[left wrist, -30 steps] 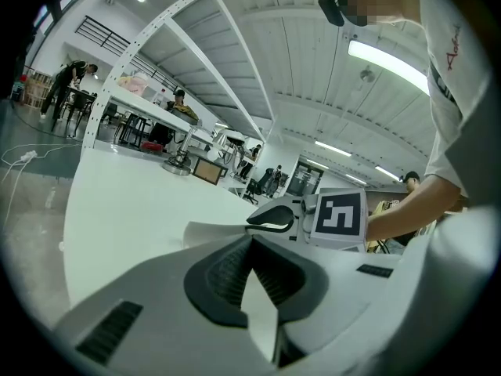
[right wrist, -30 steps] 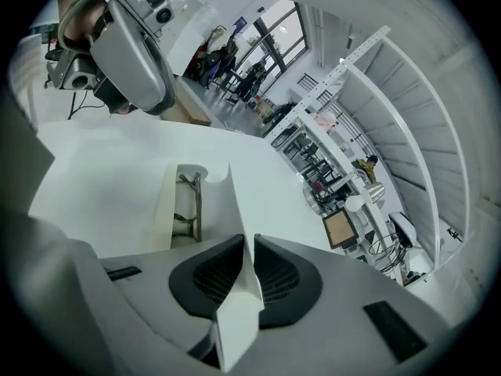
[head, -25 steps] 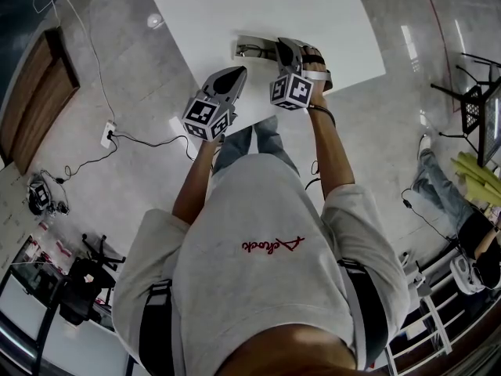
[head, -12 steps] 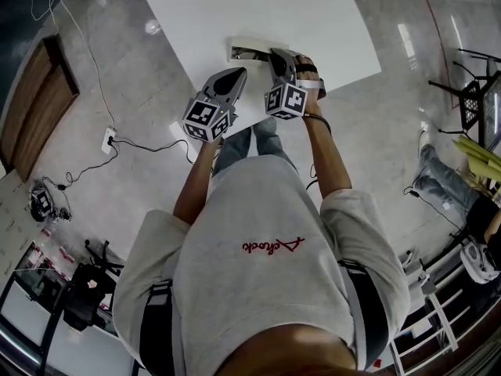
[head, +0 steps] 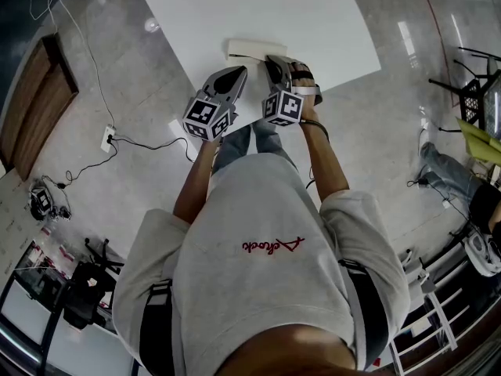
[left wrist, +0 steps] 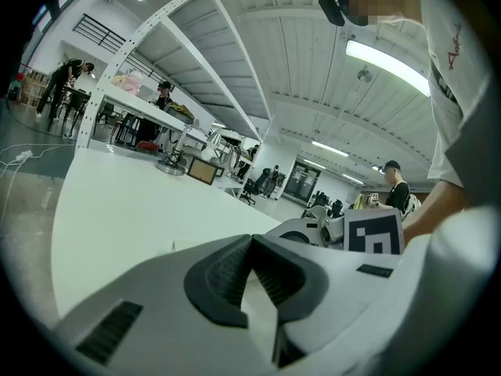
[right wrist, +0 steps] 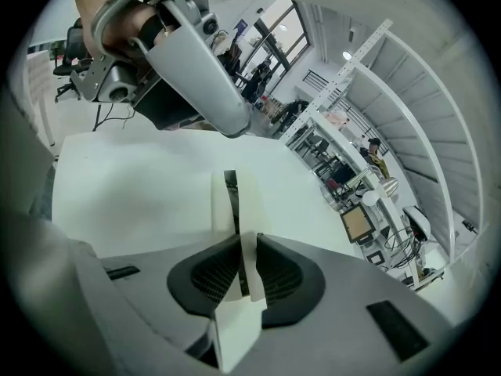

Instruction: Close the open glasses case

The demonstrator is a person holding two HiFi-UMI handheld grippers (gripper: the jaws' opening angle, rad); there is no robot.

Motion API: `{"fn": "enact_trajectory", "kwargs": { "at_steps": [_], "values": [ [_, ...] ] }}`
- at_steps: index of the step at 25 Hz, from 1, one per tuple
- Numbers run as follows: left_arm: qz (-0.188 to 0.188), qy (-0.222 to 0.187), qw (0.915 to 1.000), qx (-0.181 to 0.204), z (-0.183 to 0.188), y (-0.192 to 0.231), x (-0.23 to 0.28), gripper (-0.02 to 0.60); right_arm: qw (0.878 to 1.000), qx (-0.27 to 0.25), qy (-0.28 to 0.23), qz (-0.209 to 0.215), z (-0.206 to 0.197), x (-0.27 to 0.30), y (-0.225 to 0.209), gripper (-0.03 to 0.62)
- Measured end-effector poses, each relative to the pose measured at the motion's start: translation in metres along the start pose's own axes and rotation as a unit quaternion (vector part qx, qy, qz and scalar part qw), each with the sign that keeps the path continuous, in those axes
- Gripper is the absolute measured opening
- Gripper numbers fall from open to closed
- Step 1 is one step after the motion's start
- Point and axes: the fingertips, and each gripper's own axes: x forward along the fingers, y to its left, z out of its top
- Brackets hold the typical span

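Glasses case (head: 252, 49), almost closed on the white worktop (head: 235, 6), sits clamped in the right gripper (right wrist: 244, 243); the left gripper (left wrist: 250, 241) near the case is clenched empty.

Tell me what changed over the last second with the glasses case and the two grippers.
The right gripper, shut on the lid of the glasses case, swung left and folded the lid over. The glasses visible inside earlier are now covered, with only a dark slit left open. The left gripper stayed where it was, shut and empty, and the case kept its place on the table.
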Motion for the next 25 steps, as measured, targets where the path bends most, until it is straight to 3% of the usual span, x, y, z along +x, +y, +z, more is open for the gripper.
{"fn": "enact_trajectory", "kwargs": {
  "at_steps": [8, 25],
  "values": [
    [0.0, 0.0, 1.0, -0.002, -0.002, -0.002, 0.002, 0.026, 0.999, 0.002, 0.01, 0.031, -0.009, 0.003, 0.025, 0.074],
    [-0.003, -0.003, 1.0, 0.005, 0.005, -0.001, 0.001, 0.026, 1.0, 0.014, -0.003, 0.017, 0.003, -0.003, 0.018, 0.061]
  ]
}}
